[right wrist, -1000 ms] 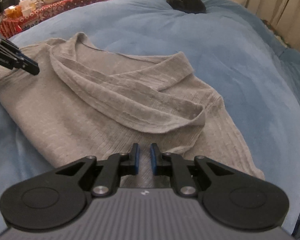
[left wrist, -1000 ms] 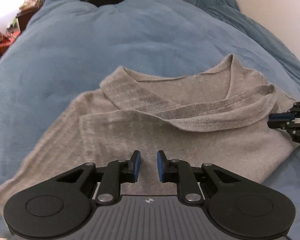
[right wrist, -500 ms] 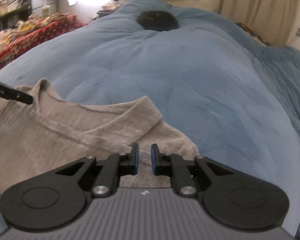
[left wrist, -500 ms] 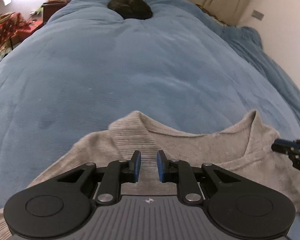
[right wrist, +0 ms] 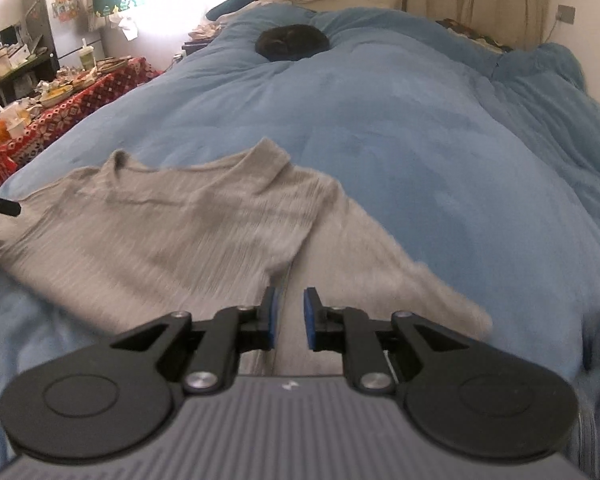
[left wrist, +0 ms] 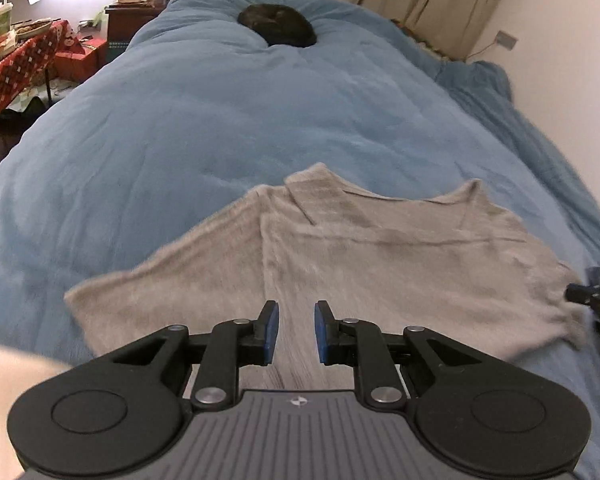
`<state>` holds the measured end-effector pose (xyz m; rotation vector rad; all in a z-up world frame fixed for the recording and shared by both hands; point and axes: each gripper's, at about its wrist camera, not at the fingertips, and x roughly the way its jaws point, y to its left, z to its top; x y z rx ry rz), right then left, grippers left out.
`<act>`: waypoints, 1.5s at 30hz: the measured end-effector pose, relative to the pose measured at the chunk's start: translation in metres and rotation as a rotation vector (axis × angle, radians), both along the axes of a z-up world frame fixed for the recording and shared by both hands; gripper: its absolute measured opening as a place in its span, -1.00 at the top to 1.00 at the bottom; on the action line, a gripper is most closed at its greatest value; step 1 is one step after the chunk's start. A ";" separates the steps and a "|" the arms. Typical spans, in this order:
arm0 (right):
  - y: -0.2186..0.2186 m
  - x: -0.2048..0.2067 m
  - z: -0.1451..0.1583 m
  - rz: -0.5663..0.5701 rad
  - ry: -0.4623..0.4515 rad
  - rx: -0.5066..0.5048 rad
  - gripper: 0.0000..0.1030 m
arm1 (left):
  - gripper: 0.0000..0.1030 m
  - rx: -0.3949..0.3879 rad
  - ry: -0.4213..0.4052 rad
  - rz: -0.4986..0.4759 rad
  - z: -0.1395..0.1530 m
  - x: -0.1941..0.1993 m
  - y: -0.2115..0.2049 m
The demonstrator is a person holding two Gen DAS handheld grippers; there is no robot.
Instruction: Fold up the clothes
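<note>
Grey knit short-sleeved top [left wrist: 380,264] now lying spread flat on blue quilted bedcover [left wrist: 220,128], earlier bunched fold gone; left gripper [left wrist: 296,330] and right gripper [right wrist: 287,316] both pulling back near, jaws parted, gripping nothing.

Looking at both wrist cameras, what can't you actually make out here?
- Shirt hem: both views, hidden behind the gripper bodies.
- Shirt weave and folds: motion-blurred in both.
- Dark lump on the blanket: too small and dark to identify.
- Right gripper in the left view: cut off by the edge; open or shut unclear there.
</note>
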<state>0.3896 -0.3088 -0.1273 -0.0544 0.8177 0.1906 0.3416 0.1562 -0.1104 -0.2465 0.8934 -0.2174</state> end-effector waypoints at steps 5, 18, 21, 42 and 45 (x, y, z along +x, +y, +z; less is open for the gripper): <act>0.013 -0.043 0.000 -0.044 -0.009 -0.024 0.71 | 0.66 0.001 -0.004 0.003 0.003 -0.038 -0.007; 0.046 -0.070 -0.045 -0.325 -0.081 -0.046 0.65 | 0.54 0.017 0.041 0.096 -0.021 -0.074 -0.010; 0.045 -0.068 -0.049 -0.350 -0.103 -0.046 0.66 | 0.54 0.014 0.036 0.099 -0.021 -0.075 -0.011; 0.005 -0.097 -0.026 0.112 -0.140 -0.167 0.95 | 0.60 0.332 -0.026 -0.133 -0.040 -0.045 -0.050; 0.004 -0.102 -0.022 0.190 -0.146 -0.155 1.00 | 0.61 0.381 -0.014 -0.186 -0.048 -0.040 -0.057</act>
